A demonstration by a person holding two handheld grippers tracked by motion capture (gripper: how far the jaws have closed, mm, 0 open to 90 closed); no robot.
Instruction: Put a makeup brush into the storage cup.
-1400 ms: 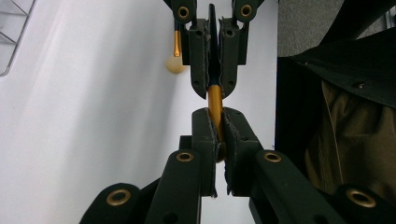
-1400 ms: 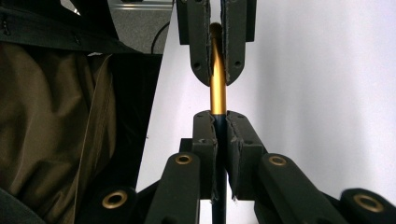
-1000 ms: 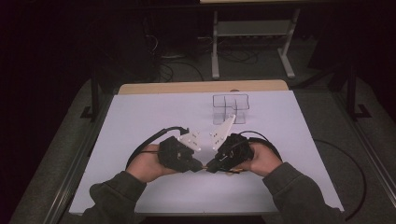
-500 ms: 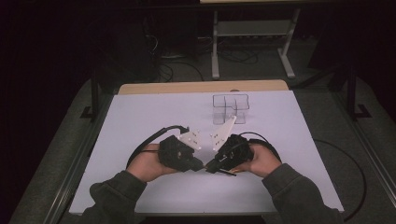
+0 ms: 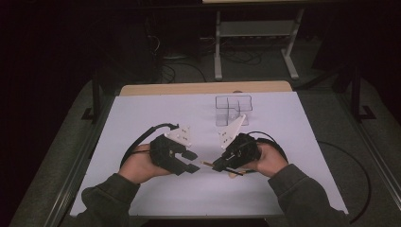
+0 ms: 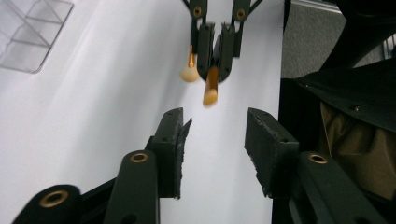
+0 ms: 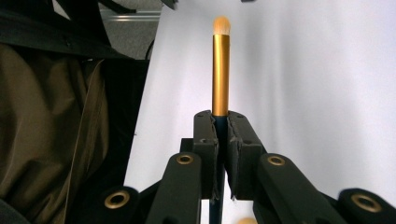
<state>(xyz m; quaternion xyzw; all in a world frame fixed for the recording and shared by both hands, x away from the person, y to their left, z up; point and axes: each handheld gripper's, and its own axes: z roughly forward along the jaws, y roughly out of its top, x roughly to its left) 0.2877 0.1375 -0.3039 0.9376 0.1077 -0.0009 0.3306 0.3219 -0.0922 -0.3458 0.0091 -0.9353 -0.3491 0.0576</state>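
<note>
My right gripper [image 5: 218,166] [image 7: 222,125] is shut on the dark handle of a makeup brush [image 7: 221,70]. Its gold ferrule and pale tip point toward my left gripper. In the left gripper view the right gripper [image 6: 215,51] faces me with the brush tip [image 6: 210,92] sticking out. My left gripper [image 5: 193,161] [image 6: 214,137] has just been opening its jaws. They stand apart with nothing between them, the brush tip just ahead of the gap. Both hands are held over the white table [image 5: 142,118] near its front.
A clear acrylic organizer [image 5: 231,109] [image 6: 32,32] stands on the table behind the grippers. A second brush with a fluffy head [image 6: 189,72] lies on the table beneath the right gripper. A dark sleeve [image 7: 56,116] fills the left of the right gripper view.
The left gripper's jaws have opened and drawn slightly away from the brush tip. The right gripper still holds the brush, and neither hand has shifted much.
</note>
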